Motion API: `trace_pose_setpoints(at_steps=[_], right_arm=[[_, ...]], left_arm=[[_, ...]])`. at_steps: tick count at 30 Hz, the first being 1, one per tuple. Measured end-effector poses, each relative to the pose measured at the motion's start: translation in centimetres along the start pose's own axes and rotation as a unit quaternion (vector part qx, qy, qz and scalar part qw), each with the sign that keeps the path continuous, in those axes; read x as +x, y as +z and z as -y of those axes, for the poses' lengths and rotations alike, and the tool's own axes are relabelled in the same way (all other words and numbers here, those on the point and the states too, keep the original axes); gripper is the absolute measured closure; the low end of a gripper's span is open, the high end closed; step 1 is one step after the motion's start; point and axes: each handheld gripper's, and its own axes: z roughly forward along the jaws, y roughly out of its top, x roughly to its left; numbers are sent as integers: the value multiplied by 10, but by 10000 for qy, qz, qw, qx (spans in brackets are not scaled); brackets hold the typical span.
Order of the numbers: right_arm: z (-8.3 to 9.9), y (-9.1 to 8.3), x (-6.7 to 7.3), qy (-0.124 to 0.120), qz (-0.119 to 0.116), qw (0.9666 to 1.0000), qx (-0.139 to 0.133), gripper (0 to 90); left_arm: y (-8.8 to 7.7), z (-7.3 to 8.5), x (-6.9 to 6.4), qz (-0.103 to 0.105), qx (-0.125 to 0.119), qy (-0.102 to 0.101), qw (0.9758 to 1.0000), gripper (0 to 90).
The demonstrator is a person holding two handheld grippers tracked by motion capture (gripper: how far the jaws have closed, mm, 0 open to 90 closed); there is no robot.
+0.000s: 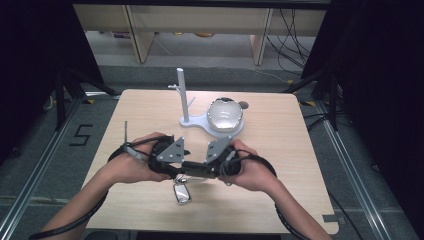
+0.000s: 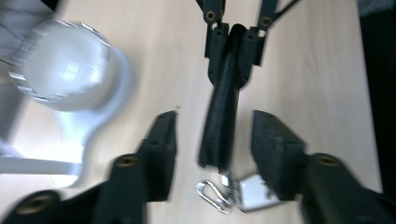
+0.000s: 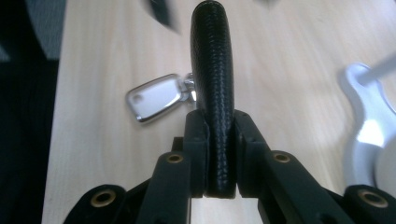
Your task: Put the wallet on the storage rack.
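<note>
A black textured strap [image 1: 196, 169] hangs between my two grippers above the near half of the table. Its end carries a silver snap clip [image 2: 214, 196] and a flat silver tag [image 1: 181, 194]. My right gripper [image 3: 219, 121] is shut on one end of the strap [image 3: 212, 60], its pads pressing both sides. My left gripper [image 2: 215, 119] stands open around the other end of the strap [image 2: 224, 112], with a gap on each side. The right gripper [image 2: 236, 32] shows at the top of the left gripper view. The tag [image 3: 154, 98] lies left of the strap.
A white stand with an upright post [image 1: 183, 95] sits at the table's far middle. A shiny clear dome [image 1: 225, 114] rests on its round base. The dome [image 2: 60, 65] is close to my left gripper's left side. The wooden table [image 1: 280, 200] ends just behind the hands.
</note>
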Motion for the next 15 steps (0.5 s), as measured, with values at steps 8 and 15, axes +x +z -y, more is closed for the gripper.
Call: trace_pose_setpoints(at_steps=[8,15], right_arm=[[16,-30,-49,1114,187,9932,-270,788],[33,-47,-73,1534,438,9865,-363,788]], left_arm=[[-16,38,-9,-558,-429,-561,9959,349],[-7,89,-25,-954,-569,-1409,9838,346]])
